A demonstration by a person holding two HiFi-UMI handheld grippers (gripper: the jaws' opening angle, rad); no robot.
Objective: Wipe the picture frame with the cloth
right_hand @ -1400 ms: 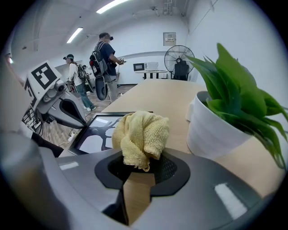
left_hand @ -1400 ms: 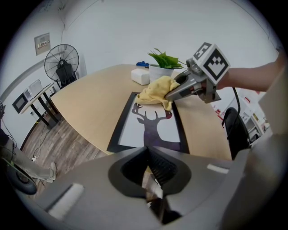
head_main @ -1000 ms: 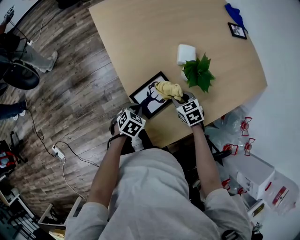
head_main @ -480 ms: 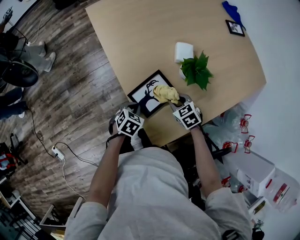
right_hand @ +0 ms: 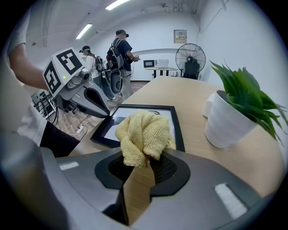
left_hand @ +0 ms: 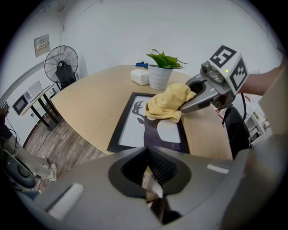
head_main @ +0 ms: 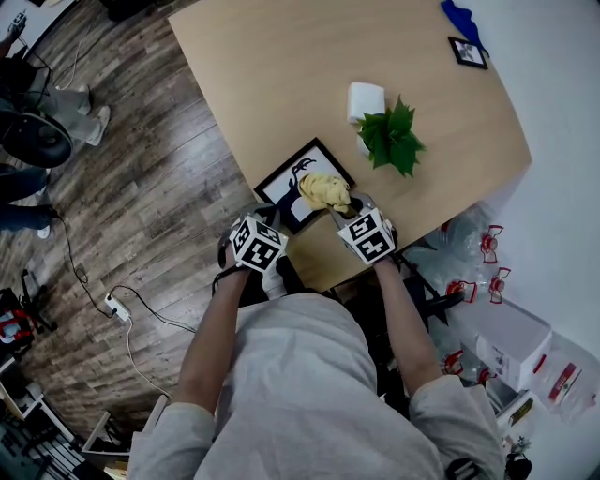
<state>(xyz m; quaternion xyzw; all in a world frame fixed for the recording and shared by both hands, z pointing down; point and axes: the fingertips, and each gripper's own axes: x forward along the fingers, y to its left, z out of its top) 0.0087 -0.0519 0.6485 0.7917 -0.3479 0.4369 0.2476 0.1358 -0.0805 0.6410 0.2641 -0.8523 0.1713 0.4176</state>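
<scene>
The black picture frame (head_main: 281, 183) with a deer silhouette lies flat near the table's front edge. My right gripper (head_main: 341, 210) is shut on a crumpled yellow cloth (head_main: 325, 191), which rests on the frame's right part. In the right gripper view the cloth (right_hand: 143, 134) bulges from the jaws of that gripper (right_hand: 141, 168), over the frame (right_hand: 178, 128). My left gripper (head_main: 272, 216) is shut, its tips at the frame's near left edge (left_hand: 118, 134); whether it grips that edge is hidden. The left gripper view also shows the cloth (left_hand: 168, 102) in the right gripper (left_hand: 183, 106).
A potted plant (head_main: 389, 139) in a white pot and a white tissue pack (head_main: 367, 98) stand just beyond the frame. Far back right lie a small framed photo (head_main: 467, 53) and a blue cloth (head_main: 463, 19). Water bottles (head_main: 473, 251) sit on the floor at right. People (right_hand: 120, 54) stand beyond the table.
My right gripper has slid the cloth a little leftward, from the frame's right corner further onto the picture. The left gripper has stayed at the frame's near edge.
</scene>
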